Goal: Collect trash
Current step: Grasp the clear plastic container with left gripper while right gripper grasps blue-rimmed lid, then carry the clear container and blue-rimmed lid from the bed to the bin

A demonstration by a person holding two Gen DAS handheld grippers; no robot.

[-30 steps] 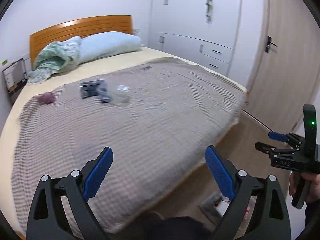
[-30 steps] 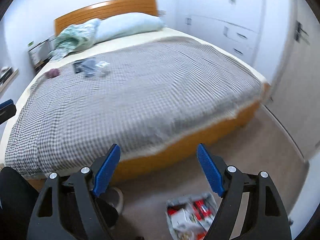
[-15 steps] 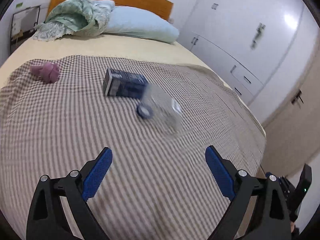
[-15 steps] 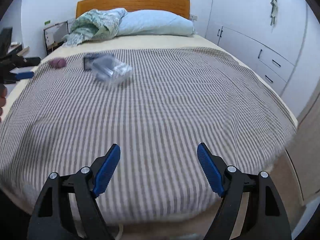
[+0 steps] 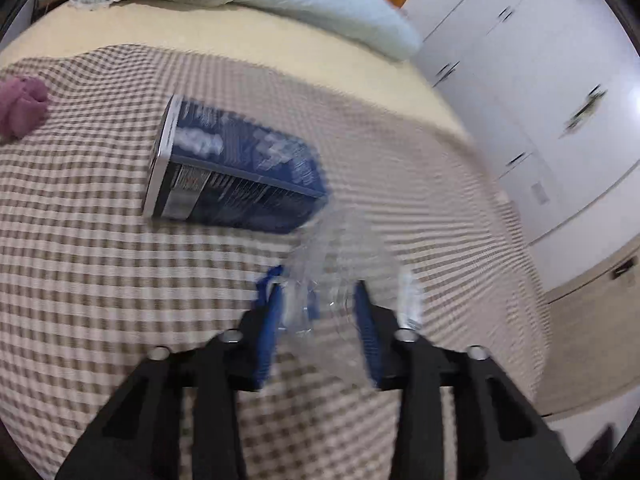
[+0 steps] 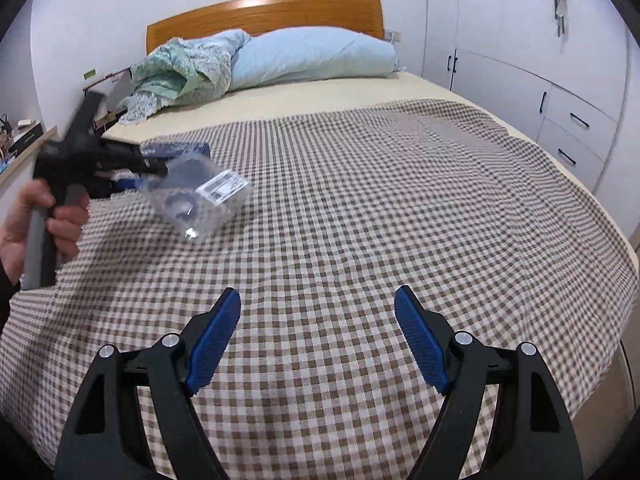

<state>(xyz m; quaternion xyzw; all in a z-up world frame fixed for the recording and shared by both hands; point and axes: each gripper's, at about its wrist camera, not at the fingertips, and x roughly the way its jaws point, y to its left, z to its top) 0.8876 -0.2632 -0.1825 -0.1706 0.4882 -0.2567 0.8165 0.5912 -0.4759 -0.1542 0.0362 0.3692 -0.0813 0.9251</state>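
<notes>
Checked blanket [image 6: 400,208] covers the bed's foot end. Box [image 5: 236,176] lies on it toward the left edge; crumpled cloth [image 5: 22,106] left of the box. Plastic container [image 6: 200,196] just in front of the box. Pillow [image 6: 316,58] and bundled quilt [image 6: 184,68] against the headboard [image 6: 264,10].

The left gripper [image 5: 316,312] is at far left, its blue-padded jaws drawn close together, clamping a clear plastic container [image 6: 200,196]; a bare hand [image 6: 36,220] grips its handle. The right gripper [image 6: 318,340] is near, level, with jaws spread wide and nothing between them.
</notes>
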